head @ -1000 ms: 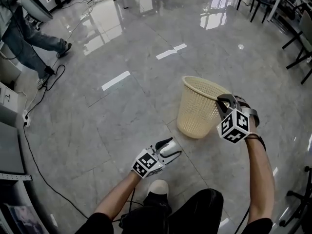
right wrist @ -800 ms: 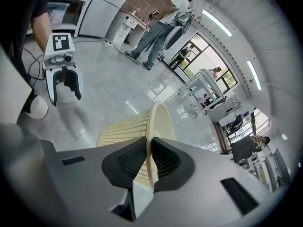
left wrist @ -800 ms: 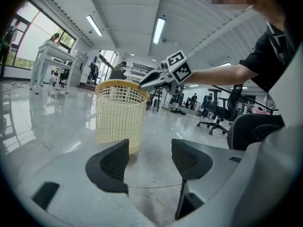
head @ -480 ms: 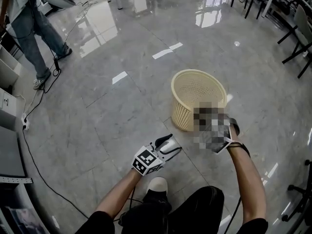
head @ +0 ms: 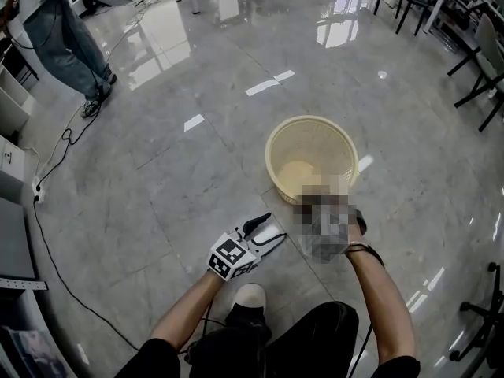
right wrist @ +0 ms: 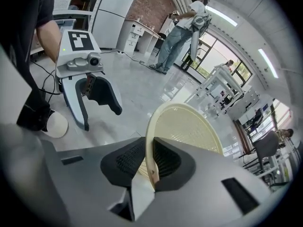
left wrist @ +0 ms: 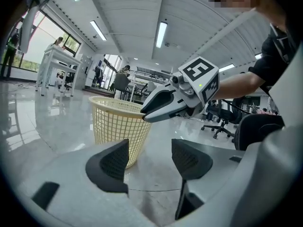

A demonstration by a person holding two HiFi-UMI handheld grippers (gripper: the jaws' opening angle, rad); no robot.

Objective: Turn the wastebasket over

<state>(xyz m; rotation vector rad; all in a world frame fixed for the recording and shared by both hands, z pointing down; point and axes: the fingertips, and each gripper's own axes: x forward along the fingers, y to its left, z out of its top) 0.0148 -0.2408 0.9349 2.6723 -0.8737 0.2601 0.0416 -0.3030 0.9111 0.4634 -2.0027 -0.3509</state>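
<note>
Standing upright on the floor (head: 157, 179), right of centre in the head view, the wastebasket (head: 315, 144) looks settled. The right gripper (right wrist: 147, 162) jaws pinch its near rim and have just been opening; spread them fully before lifting away, lest it tip. The left gripper (left wrist: 149, 157), jaws spread and empty, hovers at lower centre

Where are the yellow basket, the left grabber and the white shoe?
wastebasket (head: 272, 150): head view, left rim.
left gripper (head: 275, 227): head view, between its fingertips.
white shoe (head: 250, 298): head view, toe.
</note>
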